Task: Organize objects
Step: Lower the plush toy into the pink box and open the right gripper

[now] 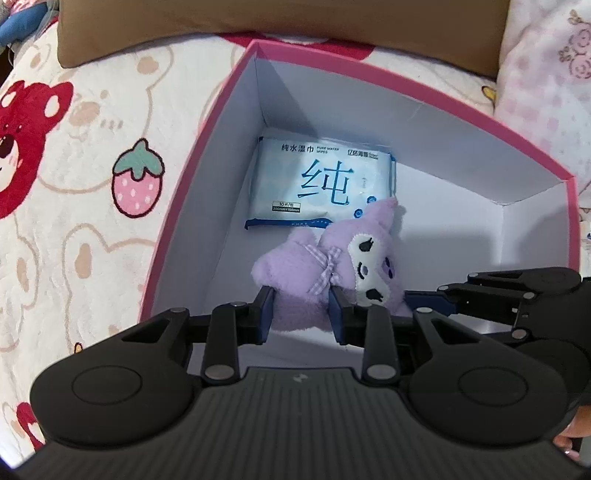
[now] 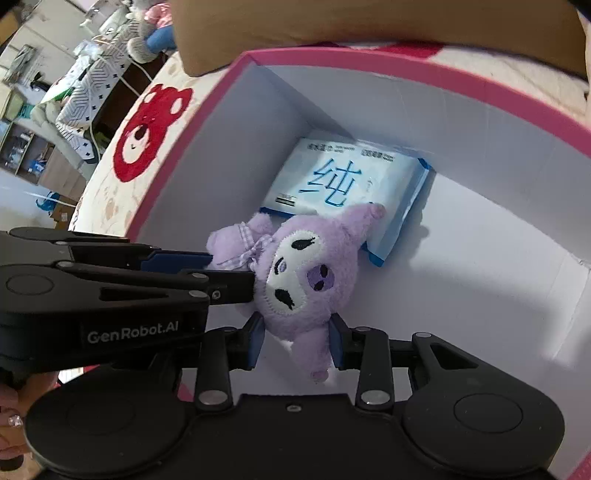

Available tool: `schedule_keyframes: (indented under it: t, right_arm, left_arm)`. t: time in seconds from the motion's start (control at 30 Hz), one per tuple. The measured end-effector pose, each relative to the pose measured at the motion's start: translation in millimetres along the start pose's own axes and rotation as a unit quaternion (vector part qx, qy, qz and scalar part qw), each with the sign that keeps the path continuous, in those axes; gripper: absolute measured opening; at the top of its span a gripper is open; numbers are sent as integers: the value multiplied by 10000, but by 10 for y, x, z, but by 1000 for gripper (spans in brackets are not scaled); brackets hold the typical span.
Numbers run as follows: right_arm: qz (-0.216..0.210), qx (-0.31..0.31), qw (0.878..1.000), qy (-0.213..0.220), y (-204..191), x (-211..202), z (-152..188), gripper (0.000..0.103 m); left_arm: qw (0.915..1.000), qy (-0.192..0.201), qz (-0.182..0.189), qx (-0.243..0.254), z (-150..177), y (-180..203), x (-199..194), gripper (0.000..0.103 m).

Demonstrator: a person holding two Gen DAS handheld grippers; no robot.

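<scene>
Left wrist view: looking down into a pink box [image 1: 221, 122] with white inner walls, set on a bedcover [image 1: 85, 147] printed with bears and strawberries. A pack of wet wipes [image 1: 317, 181] lying flat on the box floor, close to the far left corner. A purple plush toy [image 1: 332, 266] lying just in front of it, one ear resting over the pack's near edge. Left gripper [image 1: 301, 314] clamped on the toy's body, a blue pad pressing in on each side. Right gripper [image 1: 424, 295] reaching in from the right edge, fingertips meeting the toy's head; its grip hard to judge from here. A brown cushion [image 1: 280, 22] lying beyond the far rim.

Right wrist view: same box [image 2: 406, 70], same pack [image 2: 343, 181] toward the far corner, toy [image 2: 306, 280] face up on the box floor near the middle, ear overlapping the pack. Right gripper [image 2: 297, 339] closed on the lower part of the toy's head, both pads pushed into the fur. Left gripper [image 2: 229, 273] entering from the left, gripping the body beside the checked bow. A hand [image 2: 11, 413] just visible at the lower left edge. Cluttered room furniture past the bed, upper left.
</scene>
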State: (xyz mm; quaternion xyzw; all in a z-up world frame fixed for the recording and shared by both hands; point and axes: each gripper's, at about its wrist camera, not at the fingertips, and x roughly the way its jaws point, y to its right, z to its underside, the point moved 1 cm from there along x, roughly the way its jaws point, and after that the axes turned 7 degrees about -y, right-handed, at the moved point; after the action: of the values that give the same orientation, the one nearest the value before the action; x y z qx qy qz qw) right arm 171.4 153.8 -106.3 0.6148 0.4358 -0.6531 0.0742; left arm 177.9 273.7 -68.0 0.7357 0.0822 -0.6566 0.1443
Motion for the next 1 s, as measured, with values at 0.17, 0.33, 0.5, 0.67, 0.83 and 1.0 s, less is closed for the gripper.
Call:
schedule_keyframes:
  t: [0.17, 0.33, 0.5, 0.67, 0.83, 1.0]
  right_arm:
    - [25, 131, 9999, 22, 40, 80, -8, 39]
    - [132, 225, 9997, -35, 40, 138, -54, 38]
    - [285, 318, 9990, -126, 20, 186, -65, 36]
    - [562, 202, 9982, -96, -92, 263, -100, 35]
    - [731, -148, 9972, 16, -241, 283, -109, 40]
    - [1098, -792, 9905, 233, -363, 93, 45, 60]
  left_arm:
    - [9999, -5, 41, -113, -31, -55, 84, 30]
    - [9998, 68, -94, -144, -55, -42, 141, 30]
    - [9993, 81, -100, -361, -91, -97, 181, 31]
    - [9981, 270, -264, -478, -63, -113, 154, 31]
    - [9960, 564, -510, -464, 8, -127, 129, 32]
    - [9946, 813, -437, -474, 98, -156, -18, 34]
